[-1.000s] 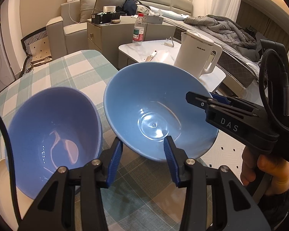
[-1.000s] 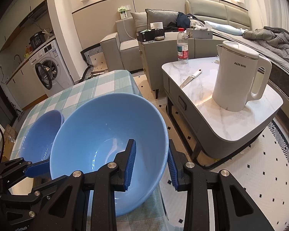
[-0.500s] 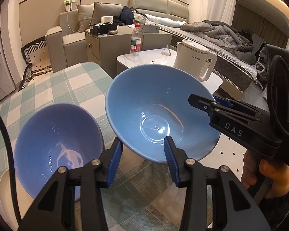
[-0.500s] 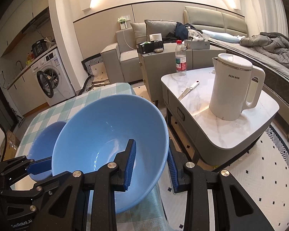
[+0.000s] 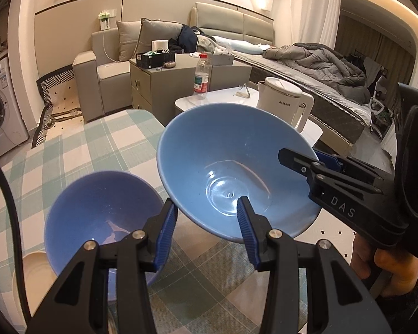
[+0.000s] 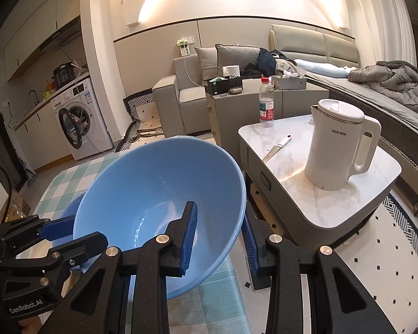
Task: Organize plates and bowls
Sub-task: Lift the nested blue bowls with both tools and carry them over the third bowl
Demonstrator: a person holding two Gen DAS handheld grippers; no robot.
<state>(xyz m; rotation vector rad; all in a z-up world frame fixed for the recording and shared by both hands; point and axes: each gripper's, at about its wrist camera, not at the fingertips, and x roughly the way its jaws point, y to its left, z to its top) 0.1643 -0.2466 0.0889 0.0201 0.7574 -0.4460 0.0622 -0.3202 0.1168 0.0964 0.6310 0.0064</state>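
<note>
My right gripper is shut on the rim of a light blue bowl, one finger inside and one outside, and holds it tilted in the air over the checked table. The same bowl fills the middle of the left wrist view, with the right gripper clamped on its right rim. My left gripper is open; the near rim of the light blue bowl sits between its fingers without being clamped. A darker blue bowl stands on the table at lower left, on a cream plate.
The green-and-white checked table ends just right of the bowls. Beyond it stands a low white marble table with a white kettle, a water bottle and a knife. A sofa, bed and washing machine are behind.
Both grippers have risen, lifting the light blue bowl higher above the table. The darker bowl stays on the table and looks smaller and lower in the left wrist view.
</note>
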